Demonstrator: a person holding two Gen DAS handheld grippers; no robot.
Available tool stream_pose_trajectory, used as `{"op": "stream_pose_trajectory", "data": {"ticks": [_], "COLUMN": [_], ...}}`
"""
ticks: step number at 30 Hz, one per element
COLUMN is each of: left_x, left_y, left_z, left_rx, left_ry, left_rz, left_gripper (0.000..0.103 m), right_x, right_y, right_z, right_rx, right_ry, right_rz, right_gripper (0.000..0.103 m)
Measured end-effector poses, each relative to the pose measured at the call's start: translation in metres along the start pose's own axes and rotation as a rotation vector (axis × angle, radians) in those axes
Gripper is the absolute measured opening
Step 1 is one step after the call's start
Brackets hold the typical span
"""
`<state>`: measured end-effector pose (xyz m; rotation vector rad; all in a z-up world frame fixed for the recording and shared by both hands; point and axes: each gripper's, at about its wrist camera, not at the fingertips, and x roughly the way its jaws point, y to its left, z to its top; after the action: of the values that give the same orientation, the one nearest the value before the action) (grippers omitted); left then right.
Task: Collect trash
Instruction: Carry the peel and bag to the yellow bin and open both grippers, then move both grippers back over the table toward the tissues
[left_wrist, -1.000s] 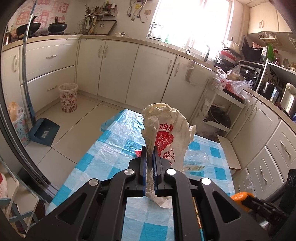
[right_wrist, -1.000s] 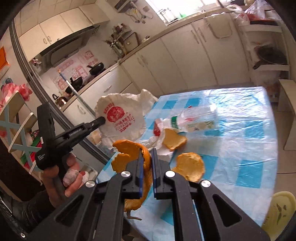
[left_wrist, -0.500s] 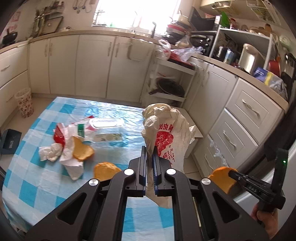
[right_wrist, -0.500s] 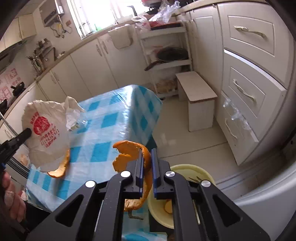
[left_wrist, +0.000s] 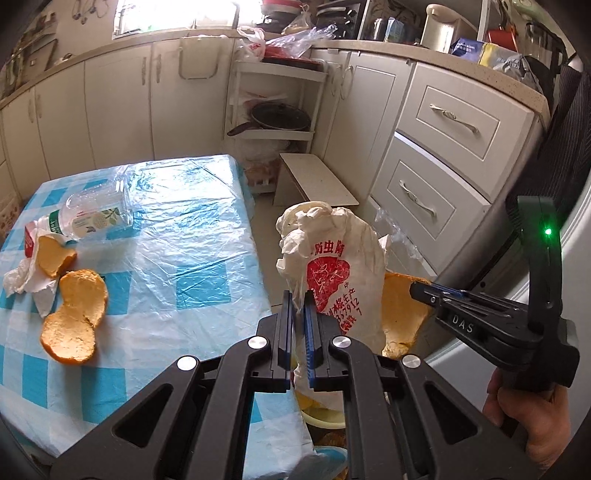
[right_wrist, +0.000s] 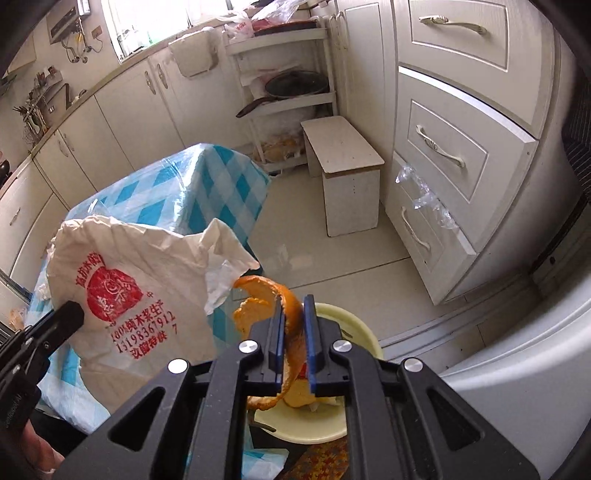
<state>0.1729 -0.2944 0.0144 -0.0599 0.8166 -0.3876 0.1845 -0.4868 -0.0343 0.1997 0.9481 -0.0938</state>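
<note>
Two grippers hanging trash over a yellow bin (right_wrist: 354, 325).
Curled orange peel (right_wrist: 284, 306) is sitting between the right gripper (right_wrist: 293, 339)'s parting jaws, above the bin beside the table (left_wrist: 207, 236); the left gripper (left_wrist: 298, 325), angled down, is pinching a crumpled white red-printed bag (left_wrist: 343, 266).
</note>
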Motion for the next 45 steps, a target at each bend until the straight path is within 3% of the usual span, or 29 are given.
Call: {"op": "stream_pose_trajectory", "data": {"ticks": [3,8,10,13,19,31,38,45], "left_x": [0.011,0.031,0.037,0.048,0.045,0.013,-0.022,-0.062], "left_y": [-0.003,-0.019,-0.025,-0.034,-0.036,-0.006,0.043,0.142], "left_z": [-0.001,-0.01,-0.014,-0.021,-0.023,-0.01,0.0,0.02], "left_rx": [-0.004,0.03,0.047,0.077,0.093,0.072,0.034,-0.149], "left_ry": [0.025,0.069,0.087,0.13,0.119,0.068,0.01,-0.057], "left_rz": [0.006,0.007,0.003,-0.011,0.005,0.049,0.104,0.211], "left_gripper": [0.006,0.006,0.007,0.016,0.031,0.039,0.05,0.055], "right_x": [0.0,-0.012,-0.017,-0.023,-0.028,-0.039,-0.04,-0.026], "right_y": [-0.004,-0.014,-0.017,-0.019,-0.02,0.009,0.046,0.1], "right_z": [0.0,0.006,0.009,0.012,0.016,0.024,0.032,0.03], "right_rx": [0.024,0.084,0.107,0.132,0.157,0.12,0.07,-0.023], "right_ry": [-0.003,-0.058,-0.082,-0.111,-0.126,-0.151,-0.161,-0.107], "right_rz": [-0.005,0.018,0.032,0.054,0.085,0.127,0.179,0.241], "right_gripper": [0.037,0.05,0.051,0.054,0.057,0.063,0.066,0.068]}}
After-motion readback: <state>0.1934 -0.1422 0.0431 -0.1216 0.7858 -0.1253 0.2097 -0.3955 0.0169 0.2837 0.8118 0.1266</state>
